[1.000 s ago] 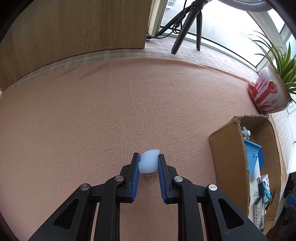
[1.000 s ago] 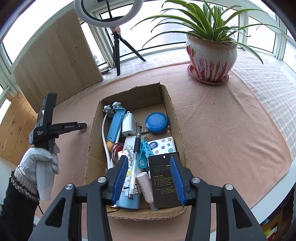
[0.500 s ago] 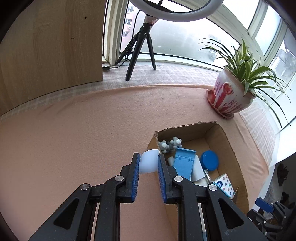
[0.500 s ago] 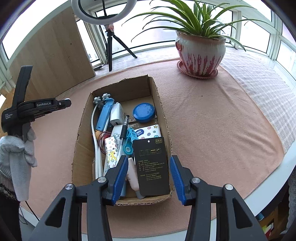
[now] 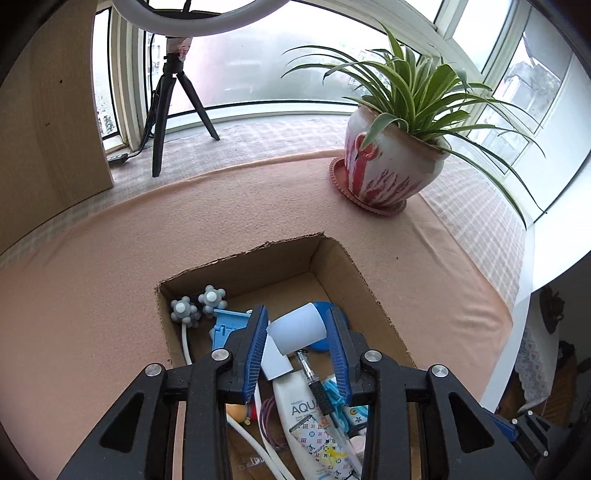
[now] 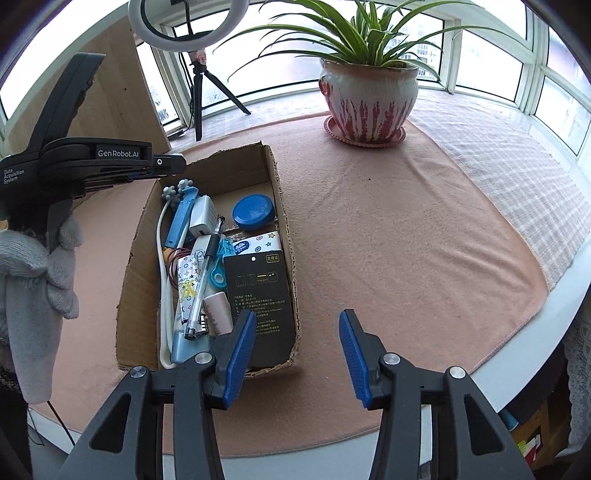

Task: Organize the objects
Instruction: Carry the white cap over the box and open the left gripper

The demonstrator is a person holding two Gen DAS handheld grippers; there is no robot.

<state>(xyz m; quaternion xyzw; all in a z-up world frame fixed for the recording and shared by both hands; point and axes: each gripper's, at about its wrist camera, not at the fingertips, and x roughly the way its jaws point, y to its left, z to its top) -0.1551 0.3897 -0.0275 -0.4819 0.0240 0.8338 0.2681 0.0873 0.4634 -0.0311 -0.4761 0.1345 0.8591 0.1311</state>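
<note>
Over the box [image 5: 334,258], the left gripper [image 5: 298,345] is opening, a white cylinder [image 5: 297,332] loose between its pads. Inside, left to right — cable [image 6: 161,254], tube [image 6: 186,284], pen [image 6: 205,280], black card [image 6: 258,291], blue lid [image 6: 254,211] behind. Right gripper [image 6: 297,349] hangs open, empty.

Ahead of my gripper and off to its right: a potted plant [image 5: 391,162], long striped green leaves, white pot streaked red, standing on a pink saucer [image 5: 369,201]. Saucer rests on the peach cloth [image 5: 258,199] covering the tabletop. Farther out, ahead and left: black tripod [image 5: 166,110] carrying a white ring light [image 5: 207,26], standing on a checked cloth [image 5: 258,133] by the windows [image 5: 258,66]. Far left of my gripper: an upright wooden panel [image 5: 51,122]. To the right the checked cloth [image 6: 517,162] runs along the sill.
</note>
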